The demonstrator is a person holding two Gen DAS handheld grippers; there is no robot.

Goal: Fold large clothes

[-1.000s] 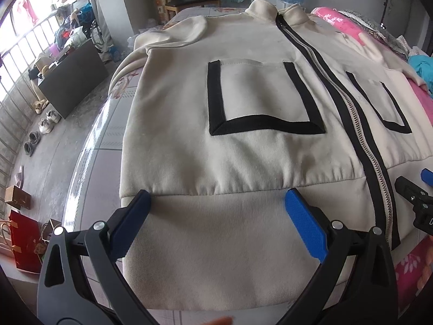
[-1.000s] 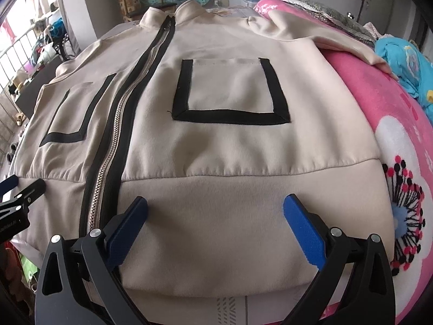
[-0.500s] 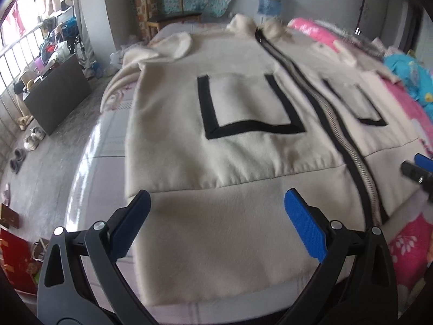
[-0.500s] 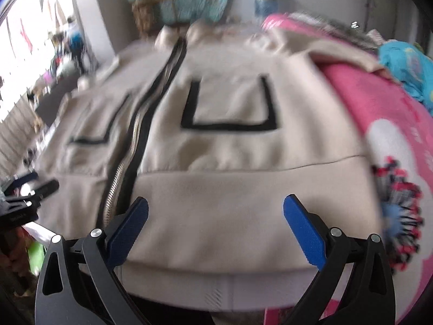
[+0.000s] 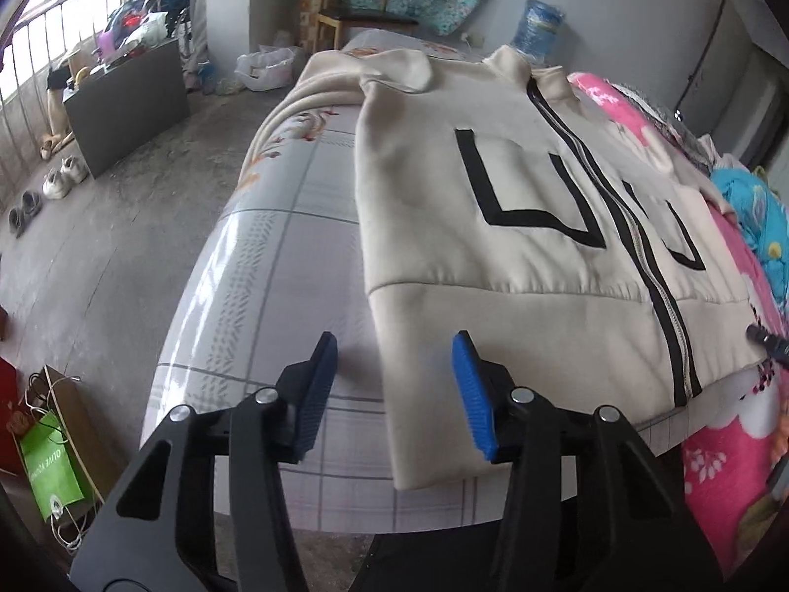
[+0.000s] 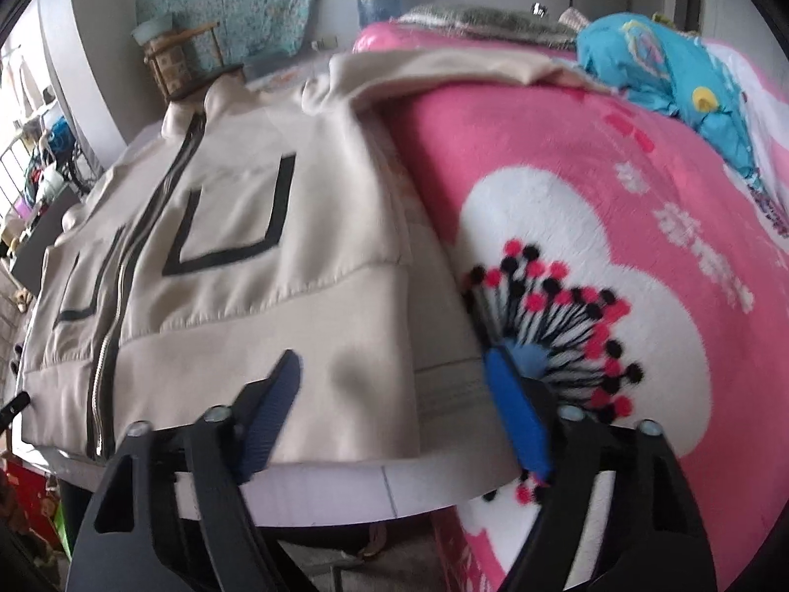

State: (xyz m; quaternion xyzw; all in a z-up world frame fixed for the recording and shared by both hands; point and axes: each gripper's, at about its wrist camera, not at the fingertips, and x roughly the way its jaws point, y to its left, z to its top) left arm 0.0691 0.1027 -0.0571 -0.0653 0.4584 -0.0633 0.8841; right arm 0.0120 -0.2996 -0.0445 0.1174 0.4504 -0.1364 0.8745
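Note:
A cream zip jacket (image 5: 518, 227) with black-trimmed pockets lies flat, front up, on the bed; it also shows in the right wrist view (image 6: 236, 266). My left gripper (image 5: 394, 385) is open and empty, straddling the jacket's bottom left hem corner. My right gripper (image 6: 399, 404) is open and empty, straddling the bottom right hem corner. One sleeve (image 5: 389, 69) lies folded at the far left; the other sleeve (image 6: 444, 64) stretches over the pink blanket.
A pink flowered blanket (image 6: 616, 227) covers the right of the bed, with a blue bundle (image 6: 656, 64) on it. The checked bedsheet (image 5: 276, 266) lies bare left of the jacket. Floor, shoes (image 5: 59, 177), a dark cabinet (image 5: 128, 98) and bags (image 5: 54, 468) lie left.
Both grippers have swung outward from the middle of the hem to its two corners. The left jaws have narrowed somewhat. The jacket has not moved.

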